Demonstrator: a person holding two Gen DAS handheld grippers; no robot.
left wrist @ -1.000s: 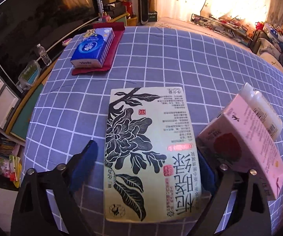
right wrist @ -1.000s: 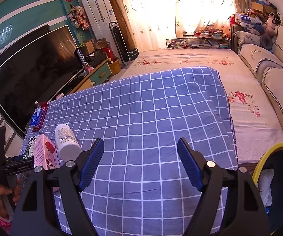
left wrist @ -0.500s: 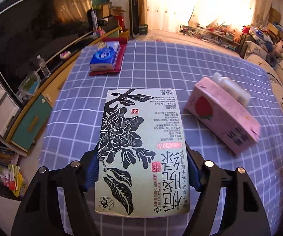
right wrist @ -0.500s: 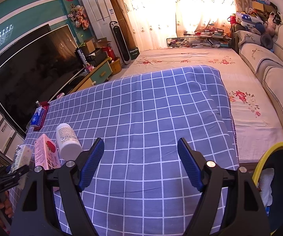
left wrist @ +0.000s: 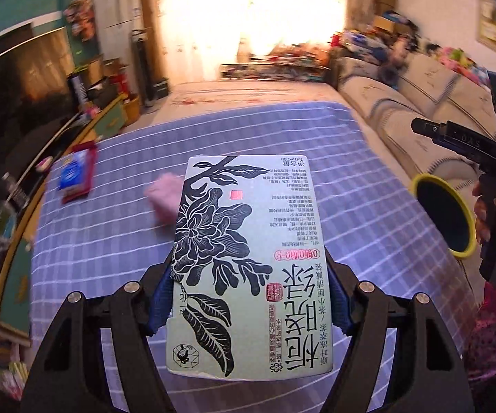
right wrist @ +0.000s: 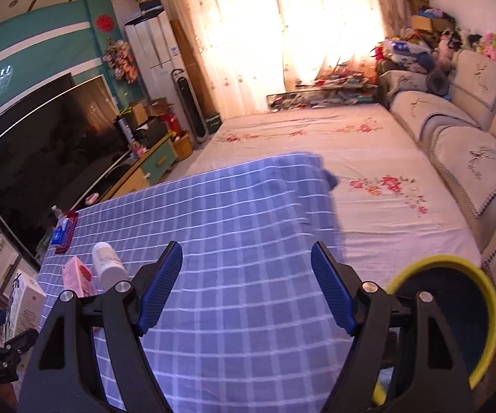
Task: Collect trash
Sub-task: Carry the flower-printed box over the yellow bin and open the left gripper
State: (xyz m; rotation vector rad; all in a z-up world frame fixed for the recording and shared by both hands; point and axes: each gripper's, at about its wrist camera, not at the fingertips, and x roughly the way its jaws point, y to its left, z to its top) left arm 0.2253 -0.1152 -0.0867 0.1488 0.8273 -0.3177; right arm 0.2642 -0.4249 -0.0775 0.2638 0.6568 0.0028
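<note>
The left claw (left wrist: 251, 296) is clamped on a pale green tea box (left wrist: 251, 261) with a black flower, lifted above the blue checked counter (left wrist: 368, 241). The right claw (right wrist: 246, 292) is wide apart with nothing in it. A yellow-rimmed trash bin (right wrist: 489, 306) sits at its 3 o'clock. A pink carton (right wrist: 77, 277) and white bottle (right wrist: 108, 265) lie at its 9 o'clock.

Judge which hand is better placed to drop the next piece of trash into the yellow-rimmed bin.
Left. The left gripper already grips the pale green flower-printed tea box, lifted off the blue checked tablecloth. The right gripper sits closer to the yellow-rimmed bin, but its fingers are open and empty.
</note>
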